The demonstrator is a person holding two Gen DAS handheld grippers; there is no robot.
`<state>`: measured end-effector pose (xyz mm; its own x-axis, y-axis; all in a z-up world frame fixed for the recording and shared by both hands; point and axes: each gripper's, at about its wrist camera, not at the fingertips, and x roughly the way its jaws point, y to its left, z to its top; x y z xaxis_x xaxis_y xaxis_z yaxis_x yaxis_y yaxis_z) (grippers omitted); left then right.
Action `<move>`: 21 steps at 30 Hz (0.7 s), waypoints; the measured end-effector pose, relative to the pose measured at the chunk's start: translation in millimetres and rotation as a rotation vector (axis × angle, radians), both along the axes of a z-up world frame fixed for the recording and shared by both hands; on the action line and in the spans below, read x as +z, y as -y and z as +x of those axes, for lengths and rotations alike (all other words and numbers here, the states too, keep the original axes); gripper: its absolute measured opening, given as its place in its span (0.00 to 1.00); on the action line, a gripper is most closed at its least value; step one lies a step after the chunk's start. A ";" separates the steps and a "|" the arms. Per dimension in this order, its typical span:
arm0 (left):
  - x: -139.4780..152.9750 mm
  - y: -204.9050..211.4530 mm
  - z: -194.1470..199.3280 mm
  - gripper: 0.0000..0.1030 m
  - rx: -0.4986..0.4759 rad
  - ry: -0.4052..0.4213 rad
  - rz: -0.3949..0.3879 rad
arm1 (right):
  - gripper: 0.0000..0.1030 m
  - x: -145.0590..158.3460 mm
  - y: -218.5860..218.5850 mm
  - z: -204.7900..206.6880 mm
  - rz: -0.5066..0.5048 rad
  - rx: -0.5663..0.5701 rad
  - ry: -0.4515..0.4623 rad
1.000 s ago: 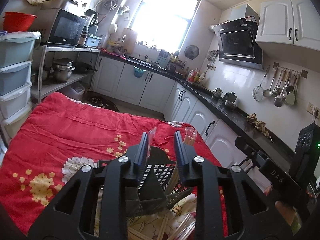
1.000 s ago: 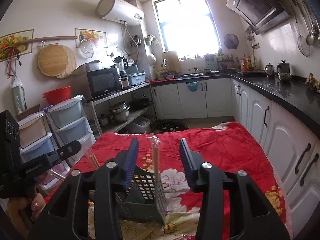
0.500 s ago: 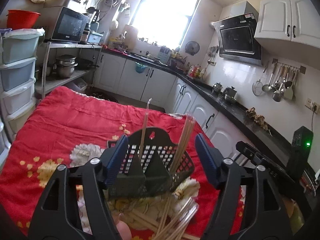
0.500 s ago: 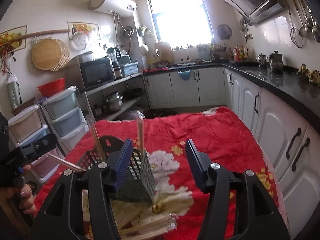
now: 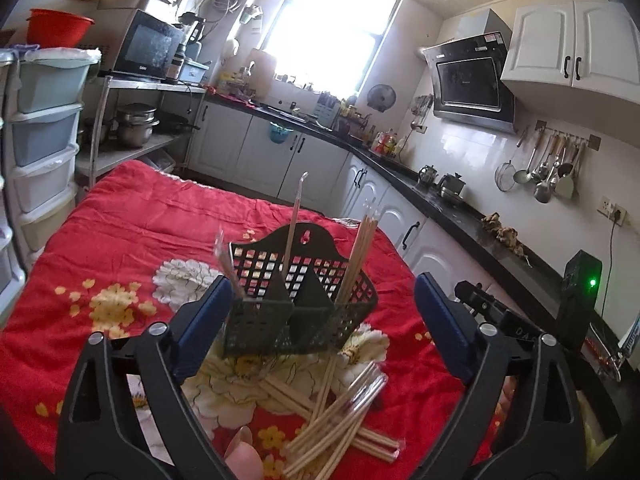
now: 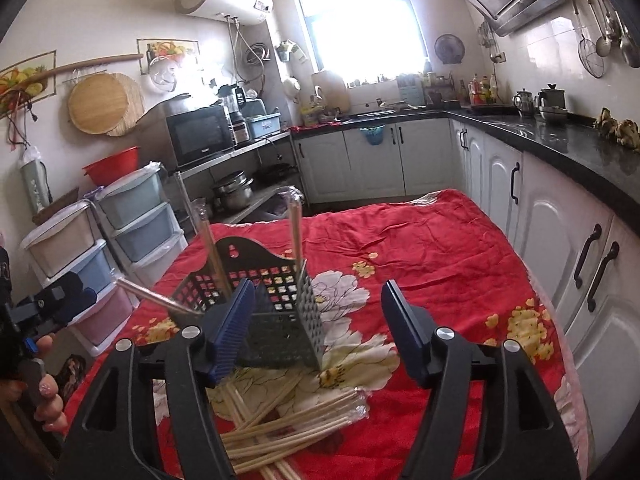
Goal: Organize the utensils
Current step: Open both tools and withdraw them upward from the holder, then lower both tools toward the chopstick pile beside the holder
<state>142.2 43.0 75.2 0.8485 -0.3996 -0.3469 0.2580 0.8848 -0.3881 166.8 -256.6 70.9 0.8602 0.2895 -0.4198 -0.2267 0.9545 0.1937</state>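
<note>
A dark mesh utensil caddy [image 5: 304, 304] stands on the red flowered cloth, with wrapped chopsticks [image 5: 360, 248] upright in its compartments. It also shows in the right wrist view [image 6: 276, 312]. A loose pile of wrapped chopsticks [image 5: 340, 412] lies in front of it, and shows in the right wrist view [image 6: 288, 428] too. My left gripper [image 5: 320, 320] is open and empty, just before the caddy. My right gripper [image 6: 320, 320] is open and empty, beside the caddy's right side.
The red cloth [image 6: 420, 248] covers the table. White cabinets [image 6: 560, 240] and a black counter run along the right. Stacked plastic drawers [image 6: 132, 220] and a metal shelf with a microwave [image 5: 148, 48] stand on the left.
Both grippers opened wide and pulled back from the caddy. The chopsticks they carried now stand in the caddy. The pile of loose chopsticks came into view.
</note>
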 end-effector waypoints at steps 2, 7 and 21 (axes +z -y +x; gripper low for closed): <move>-6.3 -0.1 -4.2 0.83 0.001 -0.012 -0.007 | 0.63 0.5 -0.5 -4.5 -0.004 0.012 0.006; -25.9 3.0 -8.9 0.83 0.000 -0.062 -0.014 | 0.63 -2.8 -0.7 -11.3 -0.019 0.026 -0.005; -71.1 20.8 -11.3 0.83 -0.023 -0.194 0.008 | 0.63 -34.7 8.1 -15.6 -0.017 0.038 -0.098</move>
<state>131.0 22.3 4.2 0.7562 -0.4145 -0.5063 0.1990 0.8828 -0.4255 151.2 -264.7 36.2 0.8033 0.3130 -0.5067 -0.2433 0.9490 0.2004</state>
